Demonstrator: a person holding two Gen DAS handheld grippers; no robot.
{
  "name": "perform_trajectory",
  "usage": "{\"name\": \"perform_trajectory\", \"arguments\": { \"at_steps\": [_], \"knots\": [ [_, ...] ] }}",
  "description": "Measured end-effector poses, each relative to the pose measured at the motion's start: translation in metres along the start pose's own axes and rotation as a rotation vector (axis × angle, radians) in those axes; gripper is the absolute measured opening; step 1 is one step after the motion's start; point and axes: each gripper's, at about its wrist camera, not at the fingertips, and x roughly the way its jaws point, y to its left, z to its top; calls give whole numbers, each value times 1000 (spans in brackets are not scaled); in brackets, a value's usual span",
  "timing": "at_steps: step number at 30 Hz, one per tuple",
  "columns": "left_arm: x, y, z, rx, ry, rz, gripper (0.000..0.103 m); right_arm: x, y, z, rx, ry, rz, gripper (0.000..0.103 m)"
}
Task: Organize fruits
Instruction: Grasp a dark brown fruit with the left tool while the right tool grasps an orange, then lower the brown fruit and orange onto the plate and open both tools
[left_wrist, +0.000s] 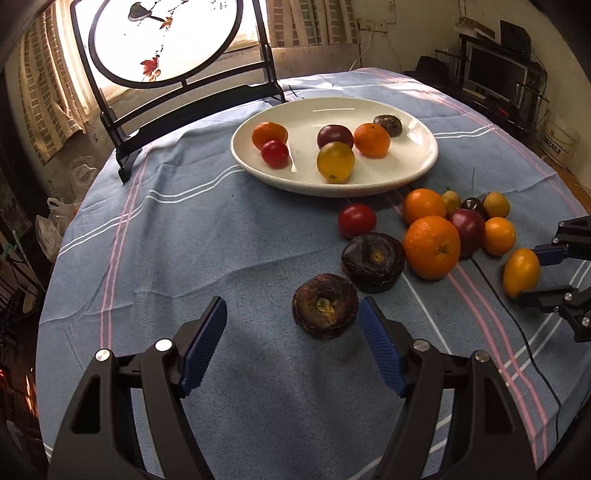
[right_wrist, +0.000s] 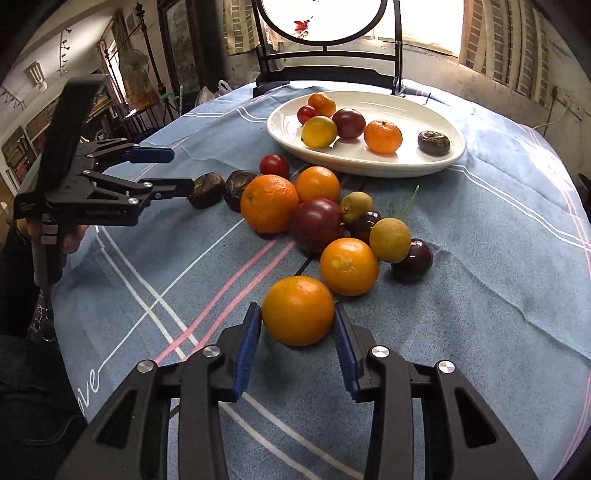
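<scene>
**Two claws, two fruits, one plate**

Nearest to us, the right claw (right_wrist: 297, 332) stands around a small yellow-orange fruit (right_wrist: 297, 310), a blue pad (right_wrist: 246, 350) close on each side. Both pads look to be touching the skin, so we read it as clamped, though only lightly. We should confirm the squeeze is even and centred before lifting, since a round fruit slips out forward easily.

The left claw (left_wrist: 291, 339) stands apart, with a dark wrinkled fruit (left_wrist: 325, 306) just ahead of its tips and nearer the right-hand pad. We would push forward and shift a little right so the fruit sits mid-gap, then close gently; it looks soft.

Beyond both claws, the loose pile on the counter (left_wrist: 184, 240) holds oranges, a dark red fruit, a tomato (left_wrist: 357, 220) and smaller yellow ones, packed touching. Lifting straight up avoids nudging them.

Farthest ahead is the white plate (left_wrist: 417, 147), already carrying six fruits; the open space is at its near right.
</scene>
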Motion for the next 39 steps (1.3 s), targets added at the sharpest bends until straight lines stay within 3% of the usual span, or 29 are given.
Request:
{"name": "perform_trajectory", "arguments": {
  "at_steps": [3, 7, 10, 14, 18, 21, 25, 34, 39],
  "knots": [
    [15, -2, 4, -6, 27, -69, 65, -6, -3, -1, 14, -11, -6, 39],
    [31, -2, 4, -31, 63, -156, 43, -9, -7, -2, 29, -17, 2, 39],
    [27, -1, 5, -40, 64, -172, 40, -11, -6, -1, 24, -24, 6, 39],
    [5, 0, 11, -32, 3, -155, 40, -19, -5, 6, 13, -52, 10, 39],
    [-21, -1, 28, -27, -85, -72, 40, -31, -2, 21, -1, -103, 2, 39],
    [-35, -4, 46, -27, -153, 0, 40, -44, -3, 37, -9, -164, -14, 39],
    [-43, -5, 80, -50, -211, 26, 40, -61, -9, 70, -14, -254, -45, 39],
    [-43, -7, 145, -87, -341, 114, 40, -75, -39, 132, 45, -398, -51, 39],
    [-24, 2, 162, -128, -340, 137, 40, -59, -50, 162, 58, -416, -48, 39]
  ]
}}
